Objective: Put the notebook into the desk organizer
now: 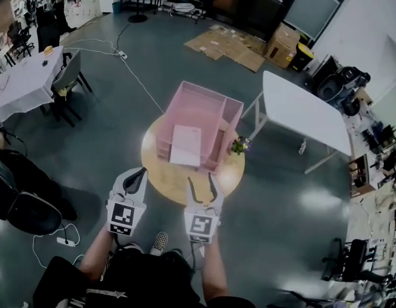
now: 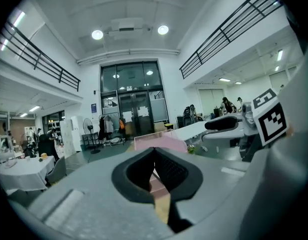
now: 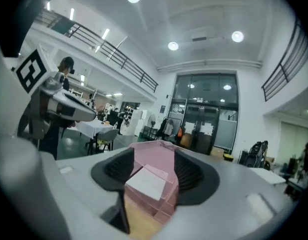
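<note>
A pink desk organizer (image 1: 207,111) stands on a round wooden table (image 1: 160,175). A white notebook (image 1: 186,145) lies flat on the organizer's lower front part. Both grippers hover at the table's near edge, apart from the organizer. My left gripper (image 1: 138,175) is shut with nothing in it; its pads meet in the left gripper view (image 2: 154,151), with the organizer (image 2: 158,143) behind them. My right gripper (image 1: 201,178) is open and empty. Between its jaws in the right gripper view (image 3: 154,156) I see the notebook (image 3: 146,184) on the organizer (image 3: 161,166).
A small potted flower (image 1: 239,145) stands on the round table, right of the organizer. A white rectangular table (image 1: 307,111) is at the right, a white-clothed table (image 1: 24,82) with chairs at the left. A black chair (image 1: 24,204) and a power strip (image 1: 65,240) are near my feet.
</note>
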`<state>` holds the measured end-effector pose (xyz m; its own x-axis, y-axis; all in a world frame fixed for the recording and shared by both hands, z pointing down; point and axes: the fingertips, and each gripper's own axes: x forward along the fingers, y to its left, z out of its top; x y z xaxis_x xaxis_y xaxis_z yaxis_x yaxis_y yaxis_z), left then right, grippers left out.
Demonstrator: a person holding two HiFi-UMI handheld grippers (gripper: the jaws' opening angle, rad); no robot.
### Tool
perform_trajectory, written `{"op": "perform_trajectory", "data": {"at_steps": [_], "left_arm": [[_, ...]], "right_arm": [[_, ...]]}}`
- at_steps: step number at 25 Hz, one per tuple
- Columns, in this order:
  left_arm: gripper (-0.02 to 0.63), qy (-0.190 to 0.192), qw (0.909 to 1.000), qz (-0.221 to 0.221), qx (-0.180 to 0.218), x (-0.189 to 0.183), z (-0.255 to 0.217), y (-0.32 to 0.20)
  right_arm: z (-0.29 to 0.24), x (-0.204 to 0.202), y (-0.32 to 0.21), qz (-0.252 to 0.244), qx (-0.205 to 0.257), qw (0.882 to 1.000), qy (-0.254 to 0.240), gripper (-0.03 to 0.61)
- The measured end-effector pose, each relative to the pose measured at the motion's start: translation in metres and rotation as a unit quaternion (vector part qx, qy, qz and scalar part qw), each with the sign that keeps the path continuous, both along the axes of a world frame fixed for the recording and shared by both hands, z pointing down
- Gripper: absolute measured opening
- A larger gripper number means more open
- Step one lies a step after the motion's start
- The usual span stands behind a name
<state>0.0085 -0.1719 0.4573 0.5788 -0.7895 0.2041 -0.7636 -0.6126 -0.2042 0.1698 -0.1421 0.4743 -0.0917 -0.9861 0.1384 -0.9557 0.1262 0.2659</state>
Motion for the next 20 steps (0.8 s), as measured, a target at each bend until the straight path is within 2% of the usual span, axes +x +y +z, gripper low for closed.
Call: {"op": "perform_trajectory", "data": {"at_steps": [4,8,14,15,19,20], "left_arm": [[0.011,0.009,0.9997,0.018,0.013,0.011,-0.013,0.012],[0.011,0.014,0.9992,0.034,0.015,0.020,-0.014,0.026],[0.011,0.020,0.9982,0.056,0.012,0.034,-0.011,0.046],[0.011,0.021,0.9980,0.058,0.011,0.036,-0.011,0.049],[0.011,0.026,0.9977,0.062,0.007,0.036,-0.008,0.056],[0.011,0.026,0.9977,0.062,0.006,0.036,-0.007,0.057]], "right_arm": [[-0.015,0.012,0.029,0.022,0.013,0.998,-0.059,0.249],[-0.018,0.026,0.059,0.049,0.024,0.994,-0.094,0.239],[-0.018,0.044,0.102,0.089,0.038,0.989,-0.113,0.099],[-0.017,0.046,0.107,0.093,0.038,0.988,-0.114,0.097],[-0.014,0.045,0.121,0.098,0.036,0.987,-0.122,0.010],[-0.014,0.043,0.124,0.097,0.036,0.987,-0.123,0.008]]}}
